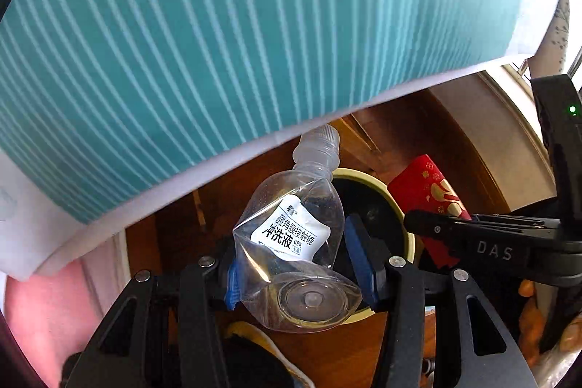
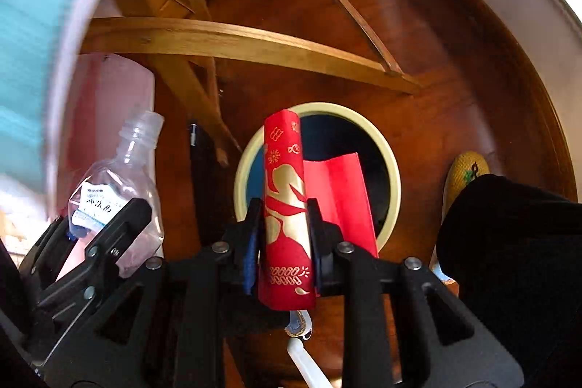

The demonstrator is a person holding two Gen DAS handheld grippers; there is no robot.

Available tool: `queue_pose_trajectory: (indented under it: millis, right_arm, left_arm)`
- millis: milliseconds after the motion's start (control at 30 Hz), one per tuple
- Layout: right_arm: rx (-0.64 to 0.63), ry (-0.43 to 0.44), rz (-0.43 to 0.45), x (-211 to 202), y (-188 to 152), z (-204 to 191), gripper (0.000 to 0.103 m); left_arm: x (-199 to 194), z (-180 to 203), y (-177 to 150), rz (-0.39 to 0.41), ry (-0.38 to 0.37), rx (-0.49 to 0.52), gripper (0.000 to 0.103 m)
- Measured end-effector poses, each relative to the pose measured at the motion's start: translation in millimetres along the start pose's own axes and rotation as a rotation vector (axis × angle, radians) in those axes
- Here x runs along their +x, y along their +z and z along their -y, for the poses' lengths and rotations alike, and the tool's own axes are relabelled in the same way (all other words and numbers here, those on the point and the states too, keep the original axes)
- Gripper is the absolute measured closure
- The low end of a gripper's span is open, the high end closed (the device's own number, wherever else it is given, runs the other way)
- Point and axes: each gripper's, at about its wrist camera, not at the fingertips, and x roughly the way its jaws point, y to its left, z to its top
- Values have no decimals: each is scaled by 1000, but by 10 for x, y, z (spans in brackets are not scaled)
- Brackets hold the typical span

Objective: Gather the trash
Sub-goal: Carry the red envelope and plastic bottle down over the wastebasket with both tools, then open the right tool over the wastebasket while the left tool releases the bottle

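Bottle point(image 1: 291, 242): clear, crumpled, white label, cap end toward frame top. Sitting at lower centre of the left wrist view, and the left gripper point(image 1: 294, 264) is pinching it between its blue pads point(image 1: 358, 253), which are denting its sides. Same bottle is showing at lower left of the right wrist view point(image 2: 120, 191).

Envelope point(image 2: 287, 206): red with gold print, bent into a roll. Standing at centre of the right wrist view, and the right gripper point(image 2: 285, 242) is clamping it, jaws set narrow. A plain red flap is sticking out to the right of the roll. It is also showing at right in the left wrist view point(image 1: 429, 199).

Bin point(image 2: 385, 155): round, pale rim, dark inside. It is lying directly behind both items in each view, on a brown wood floor point(image 2: 454, 60).

A teal striped cloth point(image 1: 218, 24) is filling the upper left wrist view. Wooden slats point(image 2: 236, 42) are crossing the upper right wrist view.
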Motion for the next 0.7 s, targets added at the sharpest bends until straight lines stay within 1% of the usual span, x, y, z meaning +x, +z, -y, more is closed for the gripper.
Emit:
queue_pose_trajectory:
  millis: [133, 267, 300, 333, 367, 400, 433, 500, 533, 600, 700]
  right_arm:
    - [35, 5, -29, 173, 66, 38, 83]
    - [63, 28, -28, 275, 127, 75, 76]
    - [65, 27, -24, 303, 144, 78, 71]
    - [69, 22, -20, 325, 154, 80, 61]
    - [72, 14, -16, 339, 160, 78, 55]
    - [75, 9, -15, 336, 164, 59, 46]
    - [76, 5, -16, 351, 171, 58, 44]
    - [76, -3, -23, 392, 184, 64, 44]
    - [72, -5, -28, 393, 180, 56, 44]
    - [58, -22, -34, 426, 175, 43, 44]
    - [31, -48, -39, 430, 142, 7, 44]
  left_arm:
    - [239, -20, 18, -30, -16, -15, 53]
    - [376, -20, -4, -45, -3, -15, 53]
    - [398, -30, -7, -48, -1, -20, 52]
    - [430, -53, 5, -53, -4, -27, 52]
    - [463, -97, 25, -63, -11, -35, 52]
    - [497, -127, 29, -78, -21, -45, 49]
    - [533, -150, 37, -90, -30, -54, 45]
    - [600, -175, 67, -97, -19, -66, 14]
    - [597, -242, 37, -93, -9, -70, 12]
    - [637, -254, 71, -89, 6, -75, 12]
    - [647, -260, 35, -87, 11, -84, 12]
